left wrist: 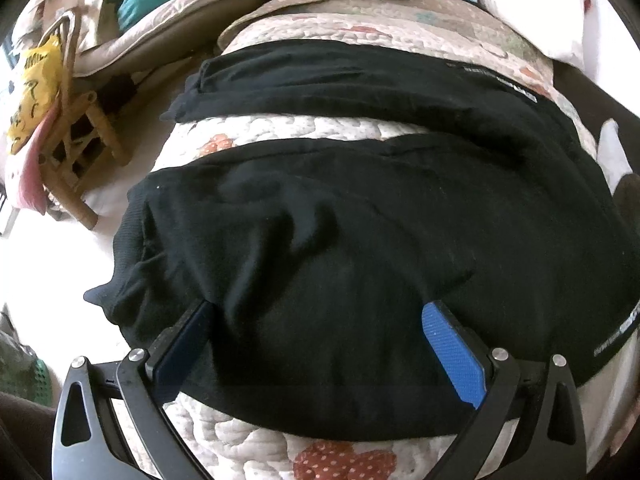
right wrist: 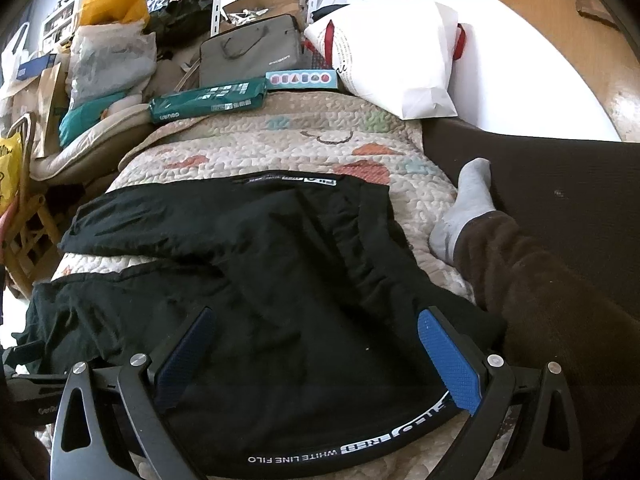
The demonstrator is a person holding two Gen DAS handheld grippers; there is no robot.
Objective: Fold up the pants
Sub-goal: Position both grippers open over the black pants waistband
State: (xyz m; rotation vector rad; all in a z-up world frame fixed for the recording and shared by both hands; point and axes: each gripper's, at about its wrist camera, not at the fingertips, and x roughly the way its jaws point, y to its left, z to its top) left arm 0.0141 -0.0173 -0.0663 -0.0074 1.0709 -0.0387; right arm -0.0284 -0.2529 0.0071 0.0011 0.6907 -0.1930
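The black knit pants with a white-lettered side stripe lie spread flat on a cream quilted blanket with red strawberry patches, two legs apart with a strip of quilt showing between them. In the left wrist view their long axis runs from 9 o'clock to 3 o'clock, straight across the line of the fingers, with the leg ends toward 9 and the wider part running off toward 3.

The left tongs stand wide, blue pads parted, hovering over the near leg with cloth between them but nothing pinched. The right tongs are equally wide over the upper part of the pants, near the gathered waistband that lies toward 1 o'clock; the lettered stripe curves along the near edge at 6 o'clock.

A person's grey-socked foot rests at 2 o'clock, just beside the cloth.

The near leg probably has to go over the far one at 12 o'clock. Each tong is placed above its own end of the near edge, the left nearer the hems, the right nearer the waist.
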